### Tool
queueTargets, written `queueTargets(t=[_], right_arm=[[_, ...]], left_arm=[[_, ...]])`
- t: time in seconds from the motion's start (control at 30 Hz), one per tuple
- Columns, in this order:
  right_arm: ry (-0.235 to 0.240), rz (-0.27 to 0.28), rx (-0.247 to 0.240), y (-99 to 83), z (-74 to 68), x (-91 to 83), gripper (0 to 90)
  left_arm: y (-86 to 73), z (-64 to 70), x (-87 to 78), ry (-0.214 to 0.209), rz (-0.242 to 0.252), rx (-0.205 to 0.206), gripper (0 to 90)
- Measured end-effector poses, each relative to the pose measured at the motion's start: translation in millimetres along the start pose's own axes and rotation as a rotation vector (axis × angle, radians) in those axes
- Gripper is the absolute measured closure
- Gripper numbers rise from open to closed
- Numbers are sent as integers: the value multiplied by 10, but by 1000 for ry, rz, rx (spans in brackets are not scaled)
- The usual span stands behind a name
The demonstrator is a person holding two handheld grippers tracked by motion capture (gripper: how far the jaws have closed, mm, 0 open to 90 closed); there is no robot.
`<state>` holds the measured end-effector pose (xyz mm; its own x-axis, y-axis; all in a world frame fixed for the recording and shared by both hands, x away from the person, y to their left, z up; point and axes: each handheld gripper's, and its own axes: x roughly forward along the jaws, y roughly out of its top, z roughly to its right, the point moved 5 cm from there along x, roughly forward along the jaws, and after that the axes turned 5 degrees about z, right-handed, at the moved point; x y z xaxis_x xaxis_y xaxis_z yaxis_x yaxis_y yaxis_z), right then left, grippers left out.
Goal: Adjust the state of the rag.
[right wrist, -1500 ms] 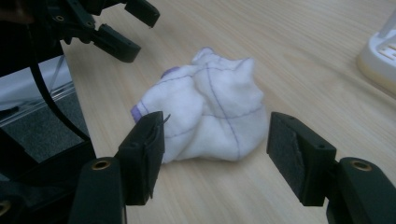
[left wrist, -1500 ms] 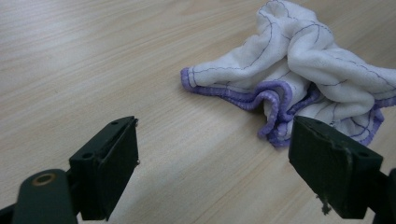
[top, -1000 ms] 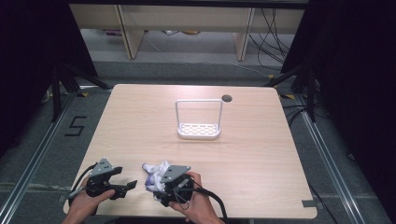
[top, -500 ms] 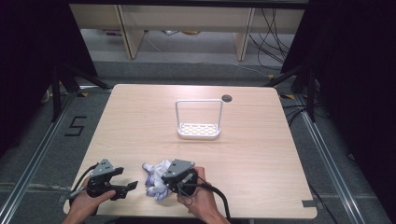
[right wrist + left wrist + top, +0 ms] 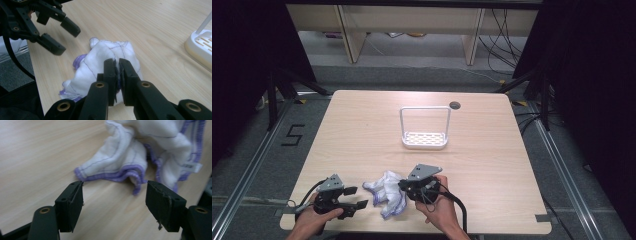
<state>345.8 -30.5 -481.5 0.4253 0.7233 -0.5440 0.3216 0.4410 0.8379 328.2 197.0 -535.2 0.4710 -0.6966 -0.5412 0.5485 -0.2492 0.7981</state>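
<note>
From above, the crumpled white cloth (image 5: 387, 192) lies in the lower middle of the frame, near the table's (image 5: 362, 135) front edge, between my two grippers. My right gripper (image 5: 403, 186) has its jaws pinched tight on the cloth's right side; its own view shows the fabric (image 5: 105, 60) squeezed between the black jaws, which the high view cannot resolve. My left gripper (image 5: 357, 197) sits at lower left, jaws spread wide. Its own view shows the purple hem (image 5: 117, 175) lying just beyond the jaws, untouched. The white rack (image 5: 424, 130) stands mid-frame, well apart.
</note>
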Motion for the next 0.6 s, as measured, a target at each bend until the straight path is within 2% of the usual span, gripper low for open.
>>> queueTargets(t=[0.03, 0.07, 0.1, 0.17, 0.2, 0.23, 0.27, 0.33, 0.43, 0.47, 0.5, 0.53, 0.57, 0.6], right_arm=[[-5, 3, -1, 1, 2, 1, 845], [1, -5, 11, -3, -9, 1, 845], [0, -11, 19, -6, -16, 0, 844], [2, -12, 17, -6, -19, 2, 840], [4, -12, 17, -6, -18, 2, 839], [4, -12, 19, -6, -16, 1, 838], [0, -9, 29, -5, -19, 0, 838], [18, -6, 11, 1, -7, 0, 838], [0, 8, 22, 7, 0, -13, 838], [4, 3, 14, 10, 12, -24, 839], [1, 6, 0, 15, 24, -25, 841], [3, 5, 6, 18, 19, -30, 844], [6, 7, 23, 18, 7, -32, 848], [8, 2, 13, 21, 18, -47, 852]], left_arm=[[0, 24, 20, -14, -1, 1, 328], [0, 39, 33, -10, -7, 12, 337], [5, 73, 50, -20, -4, 0, 339], [31, 109, 78, -22, 7, 2, 344], [42, 128, 89, -39, 5, 1, 352], [52, 147, 113, -33, 15, 7, 358], [58, 155, 125, -17, 8, 32, 362], [73, 182, 169, -18, 4, 58, 390], [103, 222, 247, -15, -6, 92, 436], [102, 215, 283, 0, -21, 119, 456], [99, 208, 309, 10, -49, 156, 480], [99, 224, 355, 6, -48, 164, 537], [103, 210, 374, 8, -60, 200, 616], [119, 214, 390, 7, -45, 203, 700]])
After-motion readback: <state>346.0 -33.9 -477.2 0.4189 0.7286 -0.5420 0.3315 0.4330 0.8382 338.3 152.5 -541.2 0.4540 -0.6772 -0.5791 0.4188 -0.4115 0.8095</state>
